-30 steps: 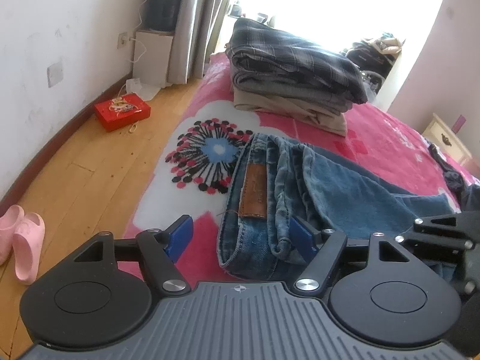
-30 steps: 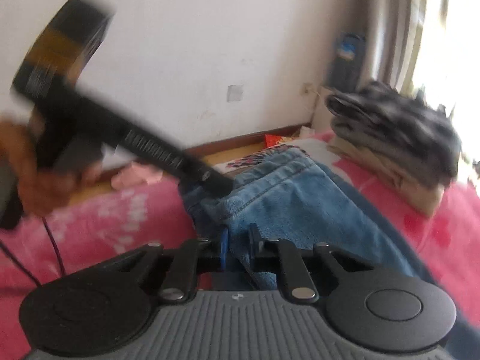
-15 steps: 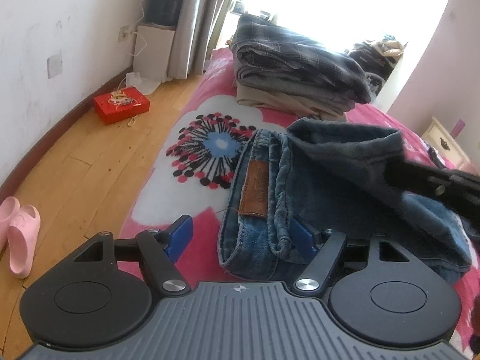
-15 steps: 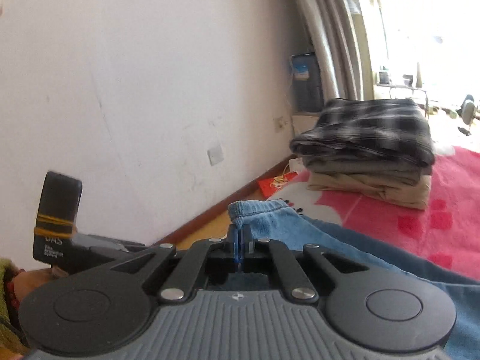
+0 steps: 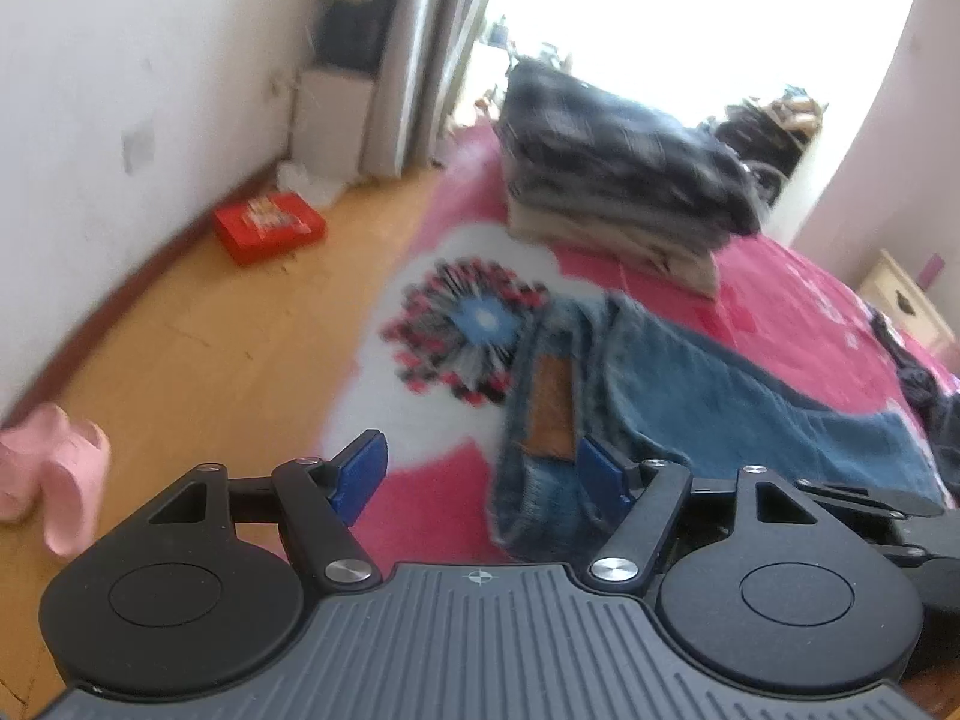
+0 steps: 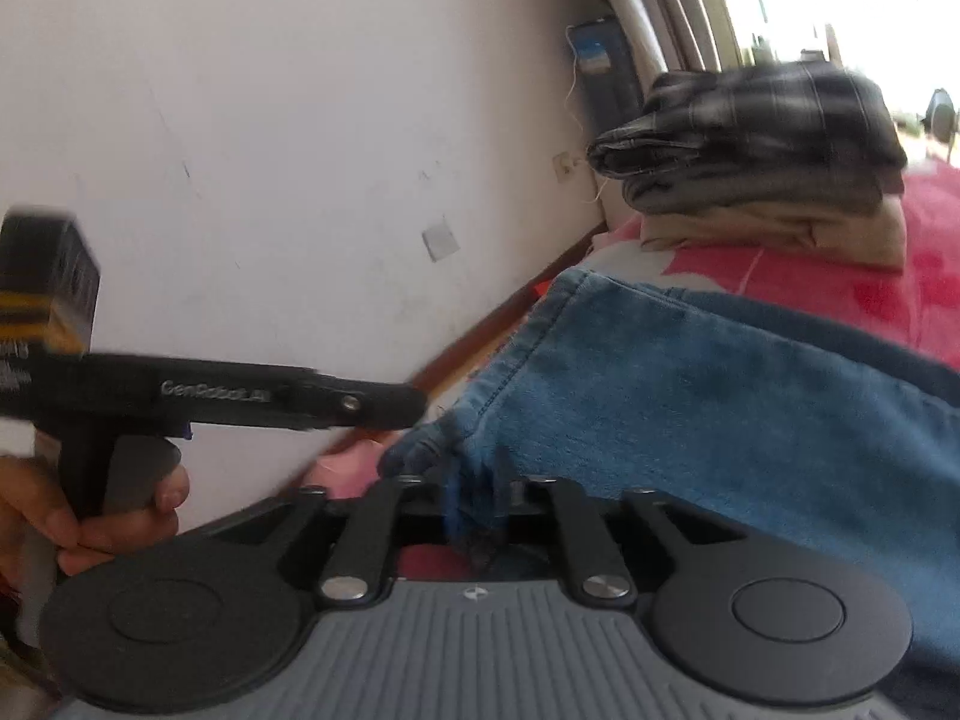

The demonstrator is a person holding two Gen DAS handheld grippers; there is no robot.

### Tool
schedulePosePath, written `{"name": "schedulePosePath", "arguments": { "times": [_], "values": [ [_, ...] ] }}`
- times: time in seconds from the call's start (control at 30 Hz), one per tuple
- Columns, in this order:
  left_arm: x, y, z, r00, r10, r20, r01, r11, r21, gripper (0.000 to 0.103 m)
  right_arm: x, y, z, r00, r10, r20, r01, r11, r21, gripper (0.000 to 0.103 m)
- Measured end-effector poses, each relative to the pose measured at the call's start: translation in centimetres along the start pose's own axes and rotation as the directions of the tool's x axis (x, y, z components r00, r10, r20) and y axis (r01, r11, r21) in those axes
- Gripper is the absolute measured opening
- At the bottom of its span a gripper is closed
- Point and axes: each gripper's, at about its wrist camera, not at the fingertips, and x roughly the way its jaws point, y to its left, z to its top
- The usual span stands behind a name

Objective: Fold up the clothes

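While pink flowered bed cover [image 5: 780,276] carries blue denim jeans [image 5: 720,396] near folded clothes stack [image 5: 624,180], left gripper [image 5: 480,474] jaws wide, empty; right gripper [image 6: 477,501] jaws just opening, narrow, jeans hem btwn them.

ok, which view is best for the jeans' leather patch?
Left wrist: the patch faces the camera on the jeans waistband, though motion-blurred. Right wrist shows only a folded denim leg, no patch.
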Motion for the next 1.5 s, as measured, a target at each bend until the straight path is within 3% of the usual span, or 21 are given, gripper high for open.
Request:
{"name": "schedulePosePath", "arguments": {
  "times": [0.1,0.2,0.27,0.33,0.43,0.6,0.7,0.73,0.77,0.83,0.9,1.0,1.07,1.1,1.27,1.33,1.5],
  "values": [
    [-1.2,0.0,1.2,0.998,0.008,0.060,-0.007,1.000,-0.023,0.071,-1.6,-0.2,0.0,0.999,0.008,0.042,-0.009,1.000,0.028,0.033],
    [-1.4,-2.2,2.6,0.992,-0.077,0.095,0.079,0.997,-0.019,0.071,-3.9,-1.3,0.1,0.996,-0.008,0.093,0.000,0.997,0.081,0.033],
    [-0.4,-4.8,3.2,0.985,-0.157,0.067,0.156,0.988,0.017,0.071,-6.1,-3.0,0.0,0.991,-0.046,0.129,0.028,0.989,0.143,0.033],
    [1.4,-7.9,3.1,0.982,-0.188,0.019,0.186,0.979,0.084,0.071,-9.1,-5.1,-0.3,0.979,-0.121,0.163,0.086,0.975,0.206,0.033],
    [4.1,-11.5,2.2,0.984,-0.175,-0.041,0.180,0.967,0.182,0.070,-13.3,-8.8,0.0,0.930,-0.307,0.202,0.257,0.936,0.241,0.032],
    [7.7,-12.3,0.2,0.990,-0.058,-0.128,0.084,0.975,0.207,0.062,-18.5,-15.1,1.3,0.789,-0.586,0.187,0.534,0.803,0.265,0.021],
    [7.6,-12.1,-0.3,0.992,-0.045,-0.120,0.073,0.968,0.238,0.062,-18.0,-19.1,0.2,0.757,-0.650,0.066,0.624,0.749,0.223,0.017],
    [7.5,-12.1,-0.4,0.992,-0.043,-0.119,0.072,0.966,0.249,0.062,-17.3,-20.7,-0.7,0.751,-0.660,0.004,0.645,0.734,0.212,0.005],
    [7.4,-12.0,-0.5,0.992,-0.041,-0.119,0.071,0.963,0.260,0.062,-16.5,-22.3,-1.8,0.745,-0.664,-0.066,0.661,0.722,0.204,0.003],
    [7.5,-12.1,-0.5,0.992,-0.035,-0.119,0.067,0.959,0.274,0.062,-16.6,-23.1,-2.3,0.760,-0.646,-0.072,0.646,0.740,0.188,0.002],
    [7.5,-12.2,-0.4,0.992,-0.033,-0.121,0.066,0.957,0.282,0.062,-17.0,-22.7,-1.1,0.767,-0.637,-0.070,0.639,0.751,0.166,0.006],
    [7.6,-12.2,-0.4,0.992,-0.035,-0.122,0.069,0.955,0.287,0.062,-17.1,-22.4,0.8,0.796,-0.604,-0.029,0.602,0.786,0.141,0.007],
    [7.7,-12.2,-0.5,0.992,-0.035,-0.121,0.070,0.953,0.294,0.062,-16.2,-23.4,1.2,0.799,-0.600,-0.047,0.600,0.789,0.134,0.006],
    [7.7,-12.2,-0.5,0.992,-0.037,-0.120,0.072,0.952,0.296,0.062,-16.1,-23.9,1.3,0.799,-0.599,-0.055,0.600,0.786,0.148,0.000],
    [7.7,-12.2,-0.6,0.992,-0.041,-0.119,0.075,0.950,0.303,0.062,-16.8,-26.0,1.3,0.799,-0.596,-0.078,0.593,0.761,0.261,0.000],
    [7.7,-12.1,-0.6,0.992,-0.048,-0.119,0.082,0.950,0.300,0.062,-18.6,-24.8,1.5,0.787,-0.615,-0.048,0.604,0.753,0.261,0.003],
    [7.7,-11.8,-0.5,0.991,-0.062,-0.118,0.096,0.948,0.303,0.063,-22.3,-21.1,-0.6,0.825,-0.561,-0.065,0.557,0.790,0.258,0.003]
  ]
}}
